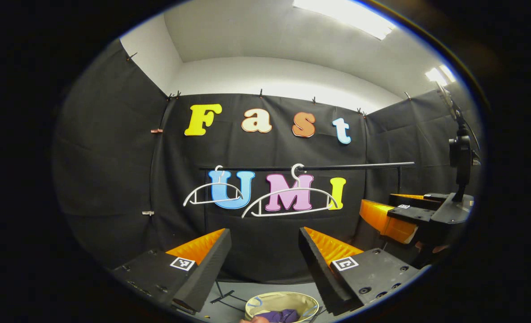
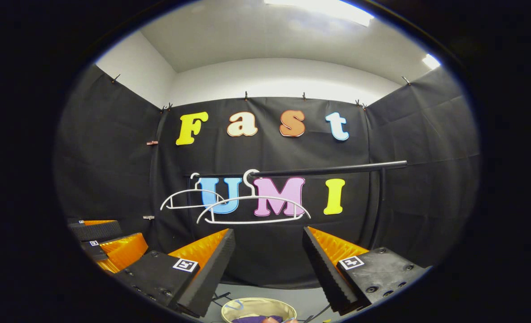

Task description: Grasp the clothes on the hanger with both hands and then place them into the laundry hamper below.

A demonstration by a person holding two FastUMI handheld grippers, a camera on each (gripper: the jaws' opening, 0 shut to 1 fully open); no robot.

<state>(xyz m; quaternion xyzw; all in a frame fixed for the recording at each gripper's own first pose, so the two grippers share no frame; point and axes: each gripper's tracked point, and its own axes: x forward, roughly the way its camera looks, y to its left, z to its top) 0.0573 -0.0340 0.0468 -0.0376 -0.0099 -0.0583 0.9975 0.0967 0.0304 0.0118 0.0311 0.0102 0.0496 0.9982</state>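
Note:
Two bare white hangers (image 1: 289, 199) hang from a black rail (image 1: 359, 166) ahead; in the right gripper view the hangers (image 2: 252, 208) hang on the same rail (image 2: 328, 169). Below, a round beige laundry hamper (image 1: 265, 301) holds a purple garment (image 1: 283, 315); the right gripper view has the hamper (image 2: 247, 305) and garment (image 2: 256, 319) at its bottom edge. My left gripper (image 1: 265, 233) is open and holds nothing, raised above the hamper. My right gripper (image 2: 269, 231) is likewise open with nothing in it. Each gripper appears beside the other: the right (image 1: 409, 215), the left (image 2: 108, 244).
A black camera stand (image 1: 460, 157) rises at the right of the left gripper view. The rail's upright post (image 2: 377, 211) stands at the right. Grey floor (image 1: 229, 305) surrounds the hamper, with thin black stand legs (image 1: 222, 296) beside it.

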